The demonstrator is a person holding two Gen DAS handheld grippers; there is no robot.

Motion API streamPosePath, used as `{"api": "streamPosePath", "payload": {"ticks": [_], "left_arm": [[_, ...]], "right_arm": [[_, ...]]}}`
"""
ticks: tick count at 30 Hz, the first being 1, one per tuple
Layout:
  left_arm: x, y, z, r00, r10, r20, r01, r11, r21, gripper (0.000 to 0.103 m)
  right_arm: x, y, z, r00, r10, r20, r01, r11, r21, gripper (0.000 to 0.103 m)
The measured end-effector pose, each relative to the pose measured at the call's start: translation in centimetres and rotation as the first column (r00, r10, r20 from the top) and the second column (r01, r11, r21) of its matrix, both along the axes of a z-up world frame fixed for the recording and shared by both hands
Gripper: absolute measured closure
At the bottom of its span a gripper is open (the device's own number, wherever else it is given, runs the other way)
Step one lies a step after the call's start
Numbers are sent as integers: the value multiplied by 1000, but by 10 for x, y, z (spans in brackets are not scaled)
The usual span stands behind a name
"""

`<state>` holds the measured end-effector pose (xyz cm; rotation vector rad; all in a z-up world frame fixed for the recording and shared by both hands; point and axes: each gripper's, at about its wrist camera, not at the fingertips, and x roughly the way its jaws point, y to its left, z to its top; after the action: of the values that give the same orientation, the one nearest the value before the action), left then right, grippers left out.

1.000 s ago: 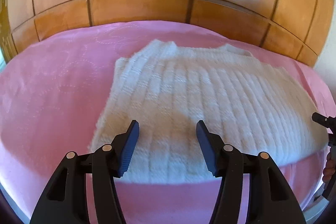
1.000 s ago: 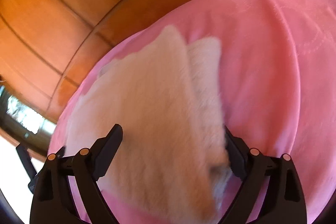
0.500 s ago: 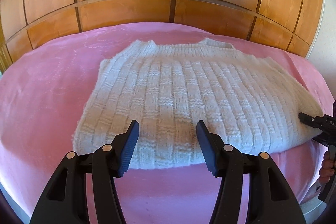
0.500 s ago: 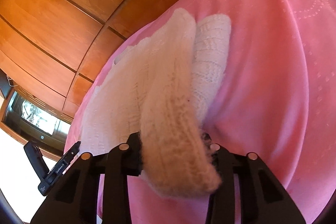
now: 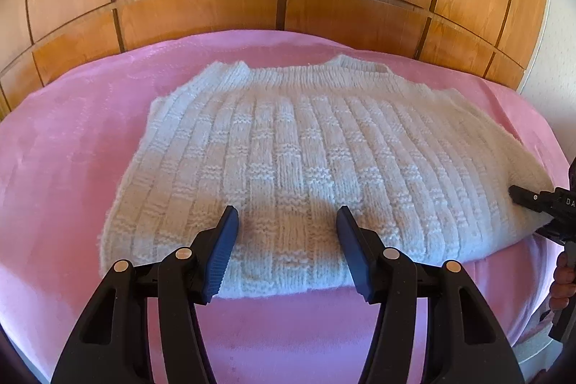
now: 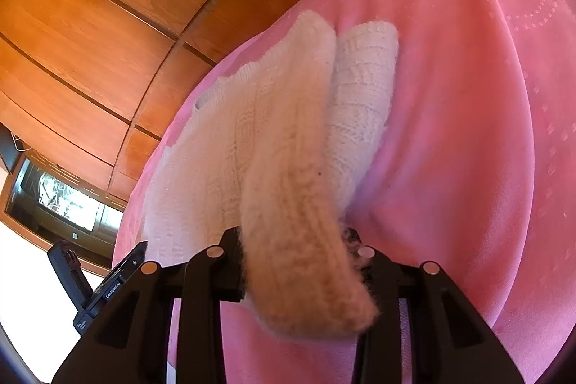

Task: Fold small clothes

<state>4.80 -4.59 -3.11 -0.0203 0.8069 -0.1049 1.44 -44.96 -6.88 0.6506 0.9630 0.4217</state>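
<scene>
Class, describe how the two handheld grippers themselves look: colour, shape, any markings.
Both grippers, left and right, are matte black plastic with slotted arms and pale round rivets at the joints. The left has ribbed dark-blue pads. White lettering marks each body. No cables show.

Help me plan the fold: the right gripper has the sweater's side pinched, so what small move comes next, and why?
Probably close the left gripper on the sweater's near hem. It hangs open over that edge, gripping nothing, while the right gripper is shut on a bunched side edge. The sweater otherwise lies flat on the pink bedspread, so a second grip would likely keep the fold even.
</scene>
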Motion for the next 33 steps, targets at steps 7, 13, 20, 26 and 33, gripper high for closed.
{"api": "streamPosePath", "payload": {"ticks": [7,13,20,26,33], "left_arm": [[4,12,3,1000,-23,-19,21,995,-96,47],[9,50,10,996,-74,-54,53,943,-328,61],[6,99,25,999,-19,-28,3,877,-481,61],[-1,138,34,999,50,-8,-46,831,-554,61],[-2,168,28,998,47,-50,-68,748,-660,56]], "right_arm": [[2,15,25,999,26,24,-27,1000,5,77],[9,50,70,990,81,113,-87,995,52,78],[25,145,108,949,233,211,-252,965,67,78],[26,242,104,881,412,234,-418,908,-28,79],[-6,344,66,745,628,226,-529,762,-373,61]]}}
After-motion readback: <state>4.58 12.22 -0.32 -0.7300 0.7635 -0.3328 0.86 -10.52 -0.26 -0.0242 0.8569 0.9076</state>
